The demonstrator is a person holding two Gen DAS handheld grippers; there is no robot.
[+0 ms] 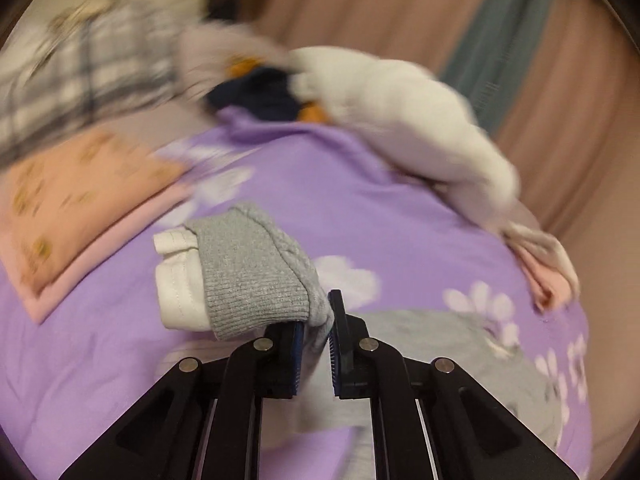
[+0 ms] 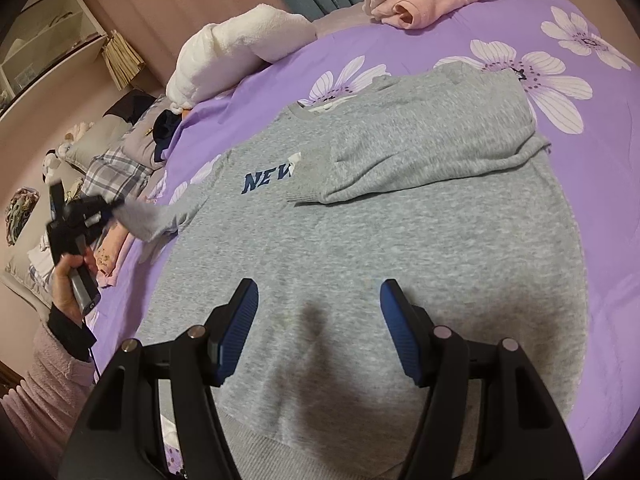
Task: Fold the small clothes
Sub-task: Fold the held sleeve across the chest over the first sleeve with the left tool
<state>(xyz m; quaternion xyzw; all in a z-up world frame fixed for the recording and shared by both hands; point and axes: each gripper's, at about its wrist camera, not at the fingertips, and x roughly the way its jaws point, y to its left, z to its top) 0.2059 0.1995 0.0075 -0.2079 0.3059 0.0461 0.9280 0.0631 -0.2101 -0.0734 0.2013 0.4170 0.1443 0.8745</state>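
Note:
A grey sweatshirt (image 2: pixel 360 260) with dark "NEW" lettering lies face up on the purple flowered bedspread (image 2: pixel 592 208). One sleeve (image 2: pixel 432 152) is folded across its chest. The other sleeve (image 2: pixel 160 216) is lifted off the bed at the left, with my left gripper (image 2: pixel 110 206) shut on its end. In the left wrist view the grey ribbed cuff (image 1: pixel 248 272), with a white inner cuff (image 1: pixel 178 280) sticking out, is pinched in the left gripper (image 1: pixel 318 312). My right gripper (image 2: pixel 318 292) hangs open over the sweatshirt's lower half, holding nothing.
A folded pink stack (image 1: pixel 80 208) lies at the left of the bed. A fluffy white garment (image 2: pixel 240 48) and a folded pink and white pile (image 2: pixel 424 0) sit along the far edge. A plaid pillow (image 2: pixel 116 168) and dark clothes (image 2: pixel 166 128) lie beyond. A hand (image 2: pixel 66 280) holds the left gripper.

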